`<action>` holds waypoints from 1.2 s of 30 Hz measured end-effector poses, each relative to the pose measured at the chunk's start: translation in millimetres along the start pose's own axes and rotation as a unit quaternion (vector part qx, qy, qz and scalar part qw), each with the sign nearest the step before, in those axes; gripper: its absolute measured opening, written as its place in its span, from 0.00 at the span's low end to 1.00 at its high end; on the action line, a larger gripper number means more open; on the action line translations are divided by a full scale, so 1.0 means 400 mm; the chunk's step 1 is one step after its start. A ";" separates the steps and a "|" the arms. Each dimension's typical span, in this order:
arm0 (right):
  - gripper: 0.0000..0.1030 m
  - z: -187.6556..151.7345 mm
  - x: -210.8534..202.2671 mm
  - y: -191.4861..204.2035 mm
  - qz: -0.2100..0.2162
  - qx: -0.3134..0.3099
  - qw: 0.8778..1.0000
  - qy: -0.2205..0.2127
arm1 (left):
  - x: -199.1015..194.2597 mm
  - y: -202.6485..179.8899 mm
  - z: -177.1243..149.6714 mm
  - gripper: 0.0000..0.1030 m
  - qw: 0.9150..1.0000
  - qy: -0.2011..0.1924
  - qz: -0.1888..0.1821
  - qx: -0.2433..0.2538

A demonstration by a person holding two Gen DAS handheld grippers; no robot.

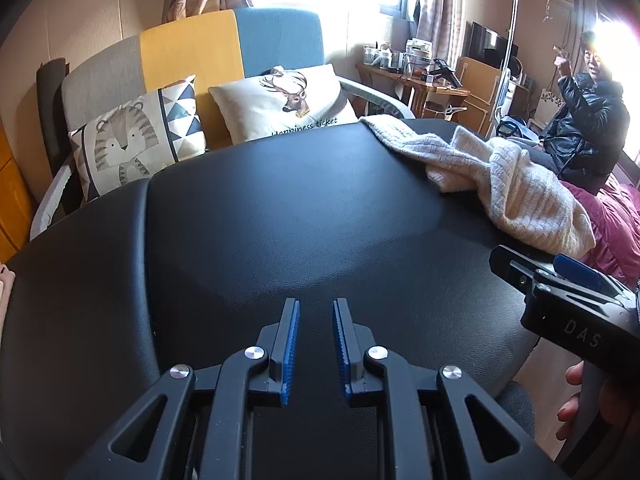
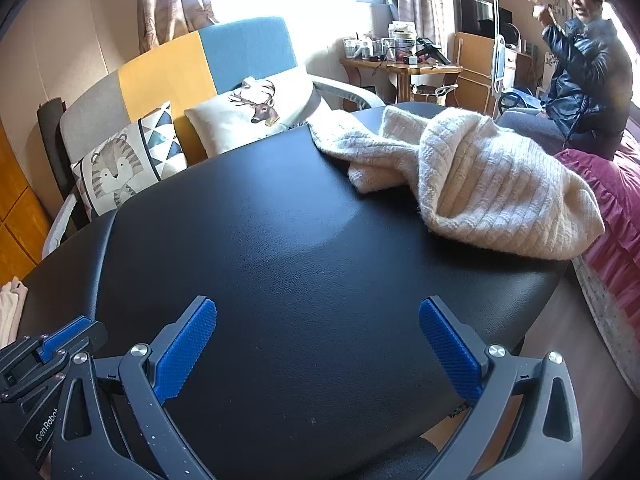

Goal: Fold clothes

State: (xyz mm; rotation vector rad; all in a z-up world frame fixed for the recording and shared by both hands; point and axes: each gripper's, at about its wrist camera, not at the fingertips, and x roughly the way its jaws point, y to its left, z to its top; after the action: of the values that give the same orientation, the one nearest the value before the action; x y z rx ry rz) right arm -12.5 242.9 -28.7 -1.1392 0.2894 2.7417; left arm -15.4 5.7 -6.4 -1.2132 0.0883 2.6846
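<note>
A cream knitted sweater (image 1: 500,184) (image 2: 480,184) lies crumpled on the far right part of the black padded table (image 1: 280,220) (image 2: 260,240). Part of it hangs over the right edge. My left gripper (image 1: 316,304) hovers low over the table's near middle. Its blue pads are a narrow gap apart with nothing between them. My right gripper (image 2: 317,304) stands wide open and empty over the near edge, well short of the sweater. Each gripper shows in the other's view: the right gripper (image 1: 536,268) at the right side, the left gripper (image 2: 48,348) at the bottom left.
A sofa (image 1: 192,48) with a tiger pillow (image 1: 128,140) and a deer pillow (image 1: 288,100) stands behind the table. A person in a dark jacket (image 2: 584,68) sits at the far right beside red bedding (image 2: 612,216). A cluttered wooden desk (image 2: 400,64) stands behind. Pale cloth (image 2: 10,308) lies at the left edge.
</note>
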 end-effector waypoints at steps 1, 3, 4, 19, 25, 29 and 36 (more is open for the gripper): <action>1.00 0.000 0.002 0.000 0.001 0.000 1.000 0.001 | 0.001 -0.002 0.000 0.16 1.000 0.002 0.000 -0.001; 1.00 0.001 0.005 0.001 0.005 0.002 1.000 0.003 | 0.006 -0.004 0.000 0.16 1.000 0.005 -0.001 -0.004; 1.00 0.001 0.006 0.000 0.006 0.002 1.000 0.003 | 0.008 -0.004 -0.001 0.16 1.000 0.006 -0.002 -0.006; 1.00 0.042 0.020 -0.071 -0.032 0.025 0.999 -0.010 | 0.016 -0.003 0.011 0.16 1.000 -0.009 -0.014 -0.021; 1.00 0.049 0.027 -0.094 -0.046 0.025 0.999 -0.001 | 0.029 0.004 0.026 0.16 1.000 -0.007 -0.005 -0.023; 1.00 0.045 0.027 -0.100 -0.046 0.029 0.999 -0.001 | 0.039 0.011 0.025 0.16 0.999 0.001 -0.010 -0.031; 1.00 0.043 0.037 -0.098 -0.047 0.025 0.999 0.002 | 0.050 0.002 0.012 0.16 1.000 0.016 -0.002 -0.022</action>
State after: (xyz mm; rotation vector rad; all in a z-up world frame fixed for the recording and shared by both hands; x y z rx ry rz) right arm -25.8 286.0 -31.9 -1.1149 0.2962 2.6356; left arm -31.9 8.4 -18.1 -1.2672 0.0321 2.6770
